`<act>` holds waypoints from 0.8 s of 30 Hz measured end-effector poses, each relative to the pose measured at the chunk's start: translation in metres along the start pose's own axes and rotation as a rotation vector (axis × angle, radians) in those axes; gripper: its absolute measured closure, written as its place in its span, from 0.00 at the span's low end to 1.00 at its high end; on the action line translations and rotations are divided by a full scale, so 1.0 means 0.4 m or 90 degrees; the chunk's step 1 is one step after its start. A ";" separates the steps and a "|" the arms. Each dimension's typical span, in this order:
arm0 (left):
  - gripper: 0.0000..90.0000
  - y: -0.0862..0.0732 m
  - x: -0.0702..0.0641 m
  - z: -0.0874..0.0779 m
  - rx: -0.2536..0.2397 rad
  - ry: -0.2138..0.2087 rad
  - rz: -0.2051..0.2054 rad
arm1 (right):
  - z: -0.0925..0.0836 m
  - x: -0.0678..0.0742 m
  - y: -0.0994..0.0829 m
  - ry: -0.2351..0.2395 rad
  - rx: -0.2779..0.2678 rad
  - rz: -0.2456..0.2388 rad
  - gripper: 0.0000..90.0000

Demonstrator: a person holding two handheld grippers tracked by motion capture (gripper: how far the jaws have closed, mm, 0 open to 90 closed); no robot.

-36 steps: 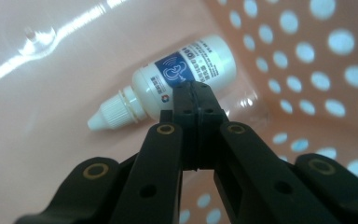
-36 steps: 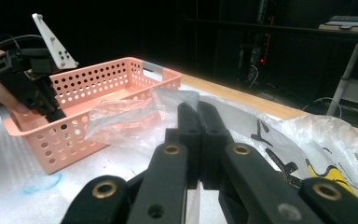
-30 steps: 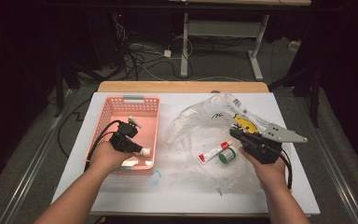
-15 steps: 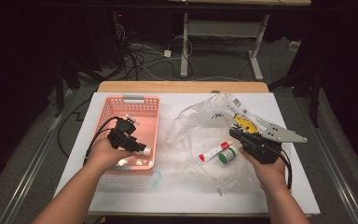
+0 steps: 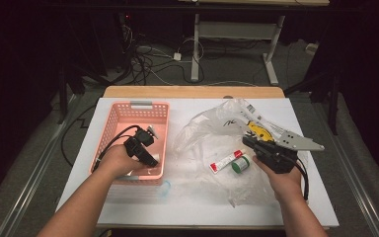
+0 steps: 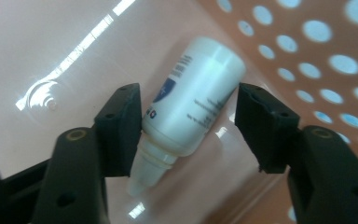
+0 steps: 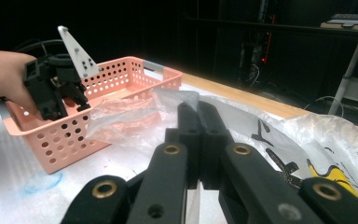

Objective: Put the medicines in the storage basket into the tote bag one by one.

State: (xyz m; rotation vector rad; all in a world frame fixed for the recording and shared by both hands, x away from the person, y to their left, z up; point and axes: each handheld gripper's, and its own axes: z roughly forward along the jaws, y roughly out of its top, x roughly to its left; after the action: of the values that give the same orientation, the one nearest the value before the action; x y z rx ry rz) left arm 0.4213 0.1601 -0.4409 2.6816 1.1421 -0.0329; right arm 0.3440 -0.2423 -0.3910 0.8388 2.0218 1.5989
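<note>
The person's forearms come in at the near edge of the white worktop [image 5: 325,197]. The left tongs [image 6: 186,116] reach down into the pink basket [image 5: 123,111], jaws spread to either side of a small white bottle [image 6: 191,107] lying on the basket floor; one jaw looks to touch it, the other stands clear. The right tongs [image 7: 198,140] are pressed together, holding nothing, above crumpled clear plastic bags [image 5: 202,133]. Beside them on the plastic lie a red-and-white tube [image 5: 224,162] and a green-capped jar [image 5: 239,164]. A wooden strip edges the worktop's far side. Beyond, on the dark grey floor, lie tangled cables [image 5: 153,64] and white desk legs [image 5: 195,49].
</note>
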 end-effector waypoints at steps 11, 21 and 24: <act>0.62 0.011 0.012 0.023 -0.015 0.015 -0.019 | -0.003 -0.003 0.000 -0.001 -0.002 -0.001 1.00; 0.64 0.014 0.017 0.019 -0.020 0.001 -0.060 | -0.006 -0.004 0.001 -0.001 -0.004 -0.002 1.00; 0.64 0.008 0.018 0.011 -0.039 0.011 -0.074 | -0.006 -0.005 0.001 -0.001 -0.004 -0.002 1.00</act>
State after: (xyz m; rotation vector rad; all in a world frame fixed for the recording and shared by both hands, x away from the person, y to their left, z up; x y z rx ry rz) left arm 0.4288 0.1620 -0.4453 2.5648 1.2818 0.0065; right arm 0.3438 -0.2452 -0.3900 0.8337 2.0141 1.6013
